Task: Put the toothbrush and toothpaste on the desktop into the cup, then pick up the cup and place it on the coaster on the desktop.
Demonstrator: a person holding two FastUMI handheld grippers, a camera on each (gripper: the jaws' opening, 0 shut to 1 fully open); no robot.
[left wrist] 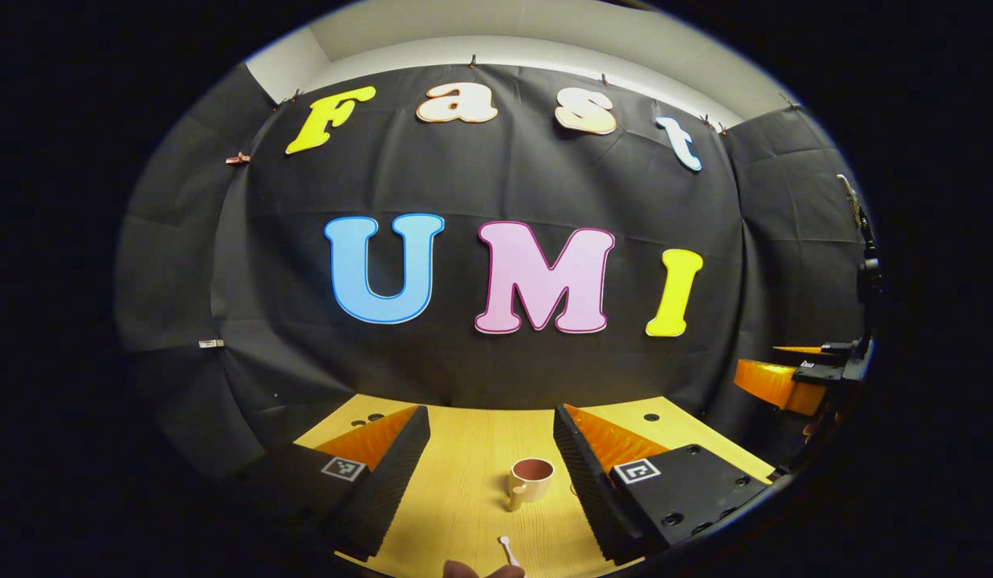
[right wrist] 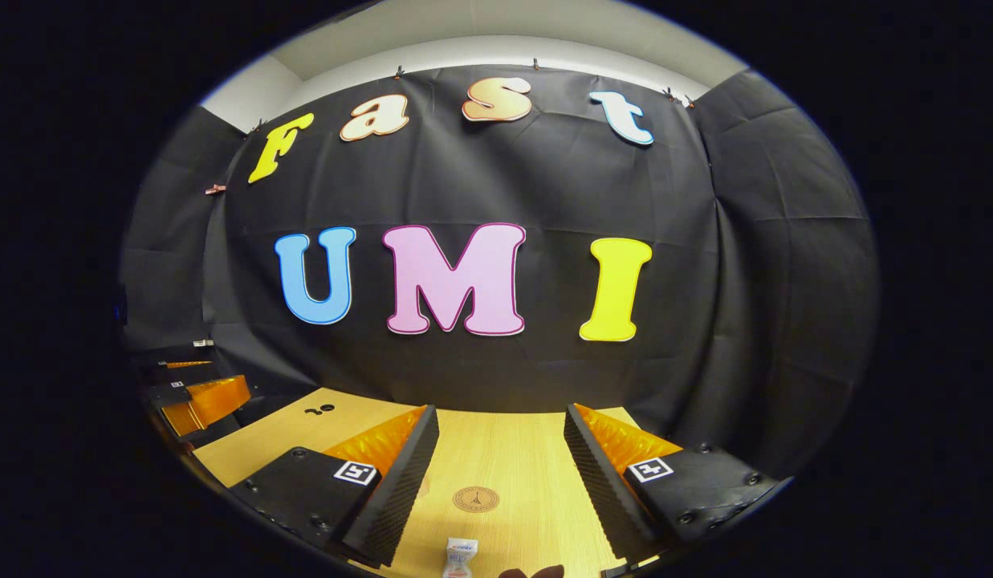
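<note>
In the left gripper view a cream cup (left wrist: 531, 480) with a reddish inside stands upright on the wooden desktop (left wrist: 464, 482), between the spread fingers of my left gripper (left wrist: 490, 429), which is open and empty. A white toothbrush tip (left wrist: 507, 550) lies nearer, at the bottom edge. In the right gripper view a round brown coaster (right wrist: 475, 499) lies flat on the desktop between the fingers of my right gripper (right wrist: 501, 429), open and empty. The end of a white toothpaste tube (right wrist: 460, 558) lies below the coaster. The right gripper (left wrist: 793, 384) also appears at the far right.
Black cloth walls close the booth behind the desktop's far edge (right wrist: 464, 413). Small dark holes (right wrist: 319, 409) mark the desktop's back left. The left gripper (right wrist: 195, 397) hangs off the left side in the right gripper view.
</note>
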